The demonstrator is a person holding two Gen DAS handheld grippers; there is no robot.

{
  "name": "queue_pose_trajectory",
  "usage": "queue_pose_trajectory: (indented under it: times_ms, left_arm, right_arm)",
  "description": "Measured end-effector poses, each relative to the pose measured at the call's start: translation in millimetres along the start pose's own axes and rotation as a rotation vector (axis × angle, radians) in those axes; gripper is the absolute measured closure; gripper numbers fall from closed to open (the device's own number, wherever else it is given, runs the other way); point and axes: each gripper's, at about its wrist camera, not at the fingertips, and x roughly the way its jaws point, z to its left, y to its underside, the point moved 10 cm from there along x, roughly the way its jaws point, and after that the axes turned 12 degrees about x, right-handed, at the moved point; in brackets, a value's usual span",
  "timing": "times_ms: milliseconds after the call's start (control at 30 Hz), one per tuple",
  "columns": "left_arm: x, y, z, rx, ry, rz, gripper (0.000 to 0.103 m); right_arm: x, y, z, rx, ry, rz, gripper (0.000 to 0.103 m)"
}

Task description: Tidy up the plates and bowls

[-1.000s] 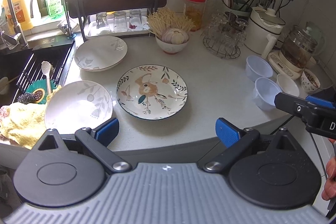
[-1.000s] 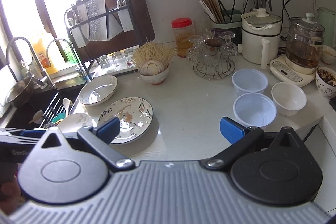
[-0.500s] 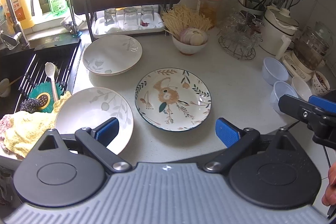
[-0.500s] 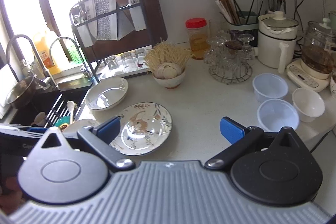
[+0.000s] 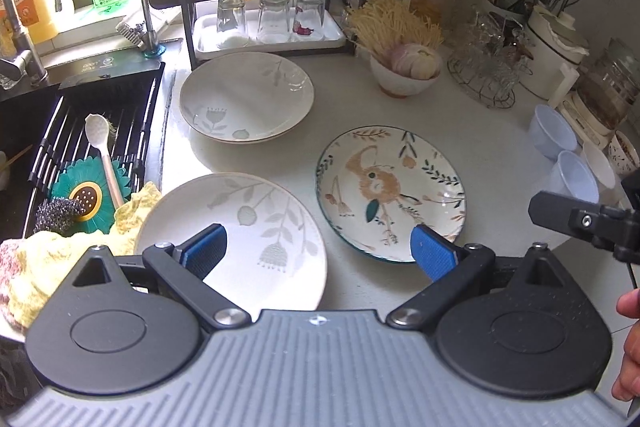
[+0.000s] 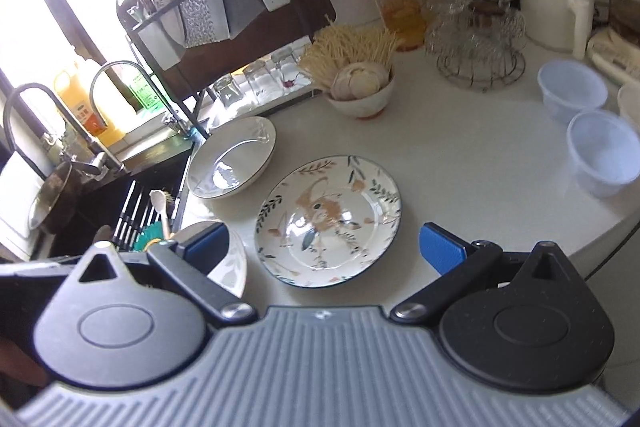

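Three plates lie on the white counter. A white leaf-print plate sits nearest, by the sink. A floral bird plate lies to its right. A deeper white plate rests behind them. My left gripper hovers open above the gap between the two near plates, holding nothing. My right gripper is open too, above the near edge of the bird plate. Two clear plastic bowls and a white bowl stand at the right.
The sink with a rack, sponge, scourer and yellow cloth is at the left. A dish rack with glasses, a bowl of garlic and noodles, a wire glass holder, a jar and kettles line the back.
Both grippers have moved forward and lower toward the plates, which now look larger. The left view has shifted so the leaf-print plate lies under the left finger. Nothing has been grasped.
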Motion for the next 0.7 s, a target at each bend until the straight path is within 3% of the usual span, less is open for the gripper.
queue_pose_trajectory:
  times_ms: [500, 567, 700]
  left_arm:
    - [63, 24, 97, -0.004, 0.093, 0.154, 0.003]
    - [69, 28, 107, -0.002, 0.104, 0.171, 0.003]
    - [77, 32, 123, -0.001, 0.134, 0.194, 0.004]
  right_arm:
    - [76, 48, 53, 0.077, 0.029, 0.168, 0.008]
    - [85, 56, 60, 0.089, 0.038, 0.195, 0.022]
    - [103, 71, 70, 0.105, 0.064, 0.235, 0.031]
